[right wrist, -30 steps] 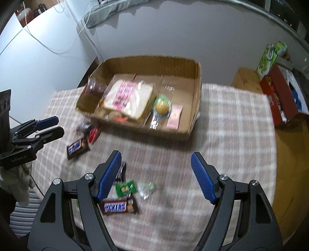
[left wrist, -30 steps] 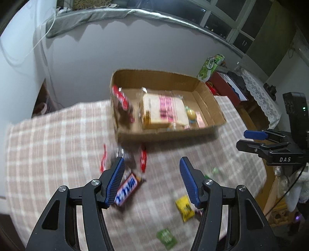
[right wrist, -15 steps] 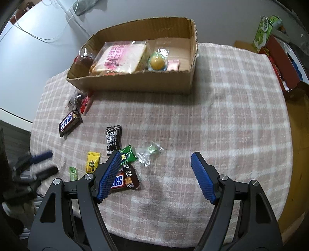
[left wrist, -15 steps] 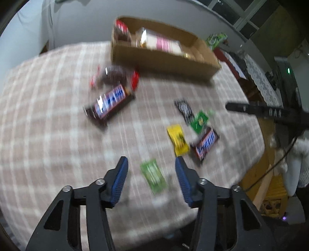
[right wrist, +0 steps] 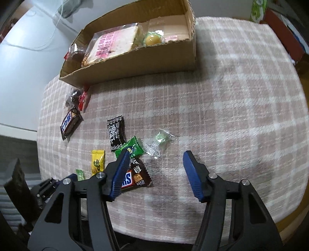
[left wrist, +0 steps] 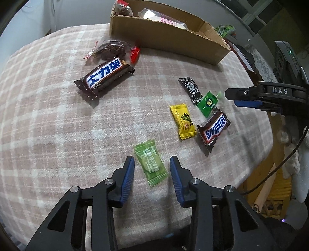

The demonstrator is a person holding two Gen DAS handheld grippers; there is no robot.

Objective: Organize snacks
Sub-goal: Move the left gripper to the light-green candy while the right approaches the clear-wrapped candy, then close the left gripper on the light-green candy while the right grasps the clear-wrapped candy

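My left gripper (left wrist: pixel 151 164) is open, low over the checked tablecloth, with a light green candy (left wrist: pixel 151 162) lying between its fingertips. Beyond it lie a yellow candy (left wrist: pixel 184 121), a Snickers bar (left wrist: pixel 214 128), a dark green candy (left wrist: pixel 207 102), a black sachet (left wrist: pixel 191 89), a second Snickers bar (left wrist: pixel 107 76) and a dark red-ended packet (left wrist: pixel 114 49). My right gripper (right wrist: pixel 156 154) is open and empty above a clear-wrapped green candy (right wrist: pixel 159 142); its left finger covers part of the Snickers bar (right wrist: pixel 136 176). The cardboard box (right wrist: pixel 135 63) holds bread and other snacks.
The table's near edge runs just below both grippers. The right gripper shows in the left wrist view (left wrist: pixel 249 97) at the right edge of the table. Red boxes and a green carton (right wrist: pixel 257 8) stand beyond the table's far right.
Both grippers have dropped lower toward the tablecloth. The left gripper has moved forward so the light green candy now lies between its fingers. The right gripper has neared the clear-wrapped candy.
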